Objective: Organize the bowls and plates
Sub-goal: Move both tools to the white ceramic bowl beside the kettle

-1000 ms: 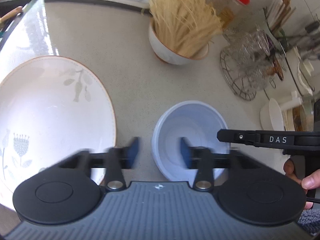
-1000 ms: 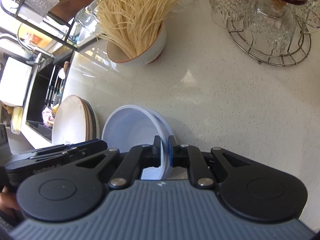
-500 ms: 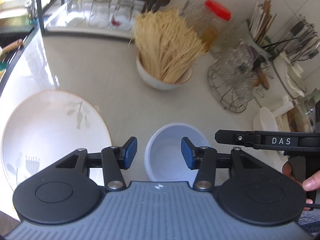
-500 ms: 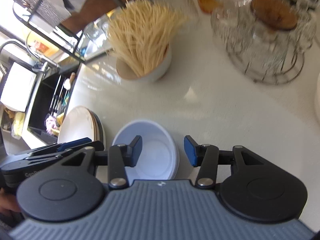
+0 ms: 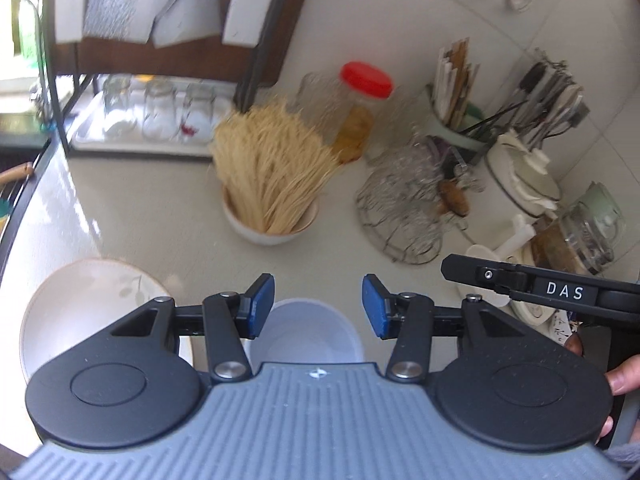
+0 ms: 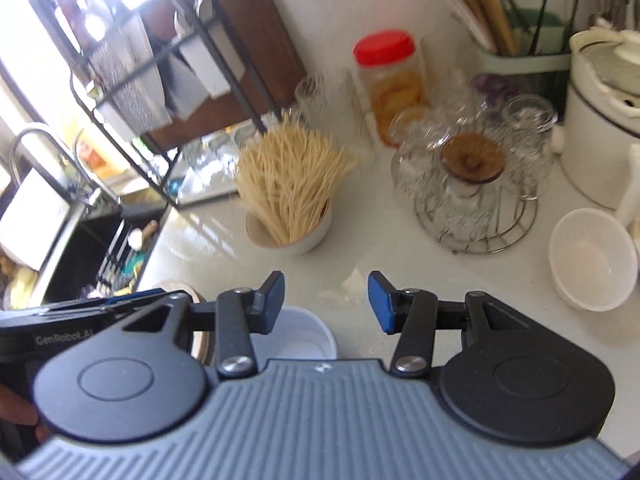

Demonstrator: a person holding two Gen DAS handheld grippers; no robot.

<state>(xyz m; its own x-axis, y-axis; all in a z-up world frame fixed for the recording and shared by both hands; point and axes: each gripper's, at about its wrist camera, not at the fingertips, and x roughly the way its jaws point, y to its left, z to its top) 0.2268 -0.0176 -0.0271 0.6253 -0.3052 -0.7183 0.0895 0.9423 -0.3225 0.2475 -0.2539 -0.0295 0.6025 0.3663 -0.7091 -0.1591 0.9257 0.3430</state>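
Observation:
A pale blue bowl (image 5: 308,332) sits on the counter below my left gripper (image 5: 318,306), whose blue pads stand open above it with nothing between them. Left of the bowl lies a large white plate (image 5: 80,308) with a leaf pattern. In the right wrist view the same blue bowl (image 6: 304,338) shows under my right gripper (image 6: 326,304), which is open and empty, well above the counter. A small white bowl (image 6: 592,260) rests at the right of that view. The plate stack (image 6: 200,346) is mostly hidden behind the right gripper's left arm.
A white bowl full of dry noodles (image 5: 272,188) stands mid-counter. A wire rack of glasses (image 5: 412,208), a red-lidded jar (image 5: 356,116), utensil holders (image 5: 540,96) and a white pot (image 6: 600,120) crowd the back right. A black rack (image 5: 160,40) and the sink (image 6: 80,248) lie to the left.
My right gripper let go of the blue bowl's rim and opened. Both grippers rose away from the counter, so the bowl and plate look smaller and lower in view.

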